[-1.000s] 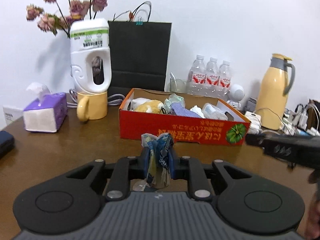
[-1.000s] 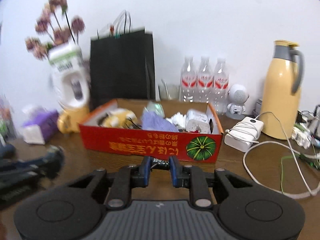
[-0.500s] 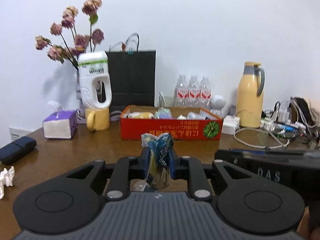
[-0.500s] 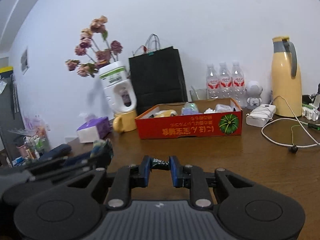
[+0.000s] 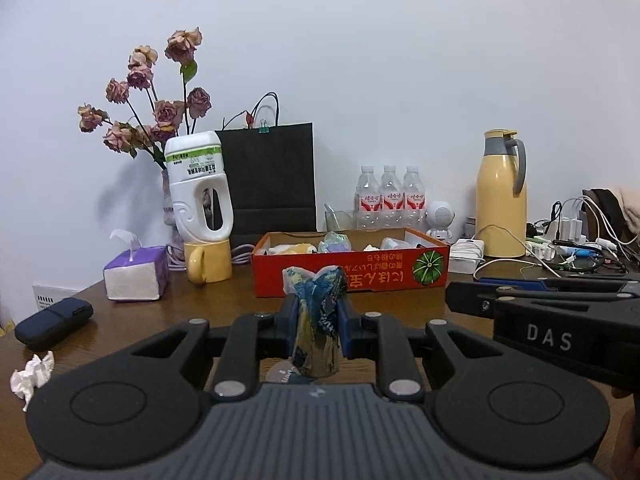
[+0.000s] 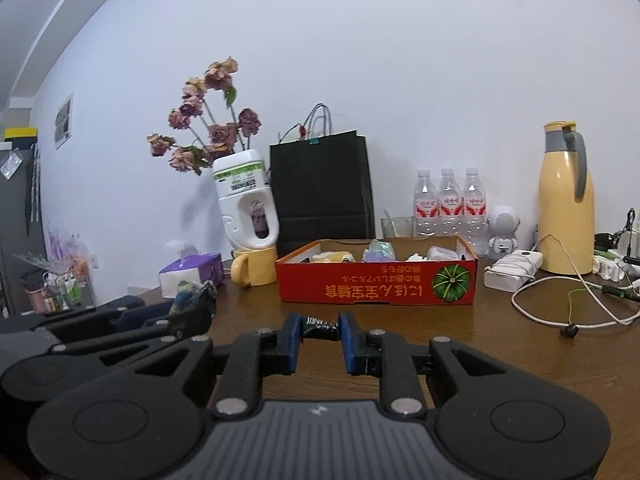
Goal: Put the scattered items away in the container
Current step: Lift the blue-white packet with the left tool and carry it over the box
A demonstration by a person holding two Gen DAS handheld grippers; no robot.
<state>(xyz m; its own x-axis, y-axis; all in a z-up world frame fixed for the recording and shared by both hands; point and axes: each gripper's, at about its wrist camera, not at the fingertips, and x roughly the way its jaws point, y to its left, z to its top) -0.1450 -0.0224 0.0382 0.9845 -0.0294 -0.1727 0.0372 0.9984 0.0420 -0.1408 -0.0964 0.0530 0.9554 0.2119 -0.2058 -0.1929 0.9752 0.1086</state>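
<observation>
Both sets of jaws are clenched on cargo: the left gripper point(image 5: 318, 322) pinches a crumpled blue-and-yellow wrapper point(image 5: 317, 320) that stands upright between its pads, and the right gripper point(image 6: 320, 334) grips a small dark candy packet point(image 6: 320, 326) held crosswise at its tips.

Taking the red cardboard box point(image 5: 352, 270) as the landmark, both grippers hang on the near side of it, above the wooden table point(image 6: 500, 340) and apart from the box's front wall, the left one beside the right. Neither load is over the opening yet.

Inside the box several things already lie: a yellow lump, a purple-green bundle, white tissue and a pale packet, so I judge the tidying well advanced.

What remains, as far as can be seen: the two held pieces must go in, and a crumpled white paper scrap point(image 5: 32, 376) lies well to the left of the box near the table's front edge. A dark blue case point(image 5: 54, 322), also left of the box, may or may not count as clutter; I cannot tell.
</observation>
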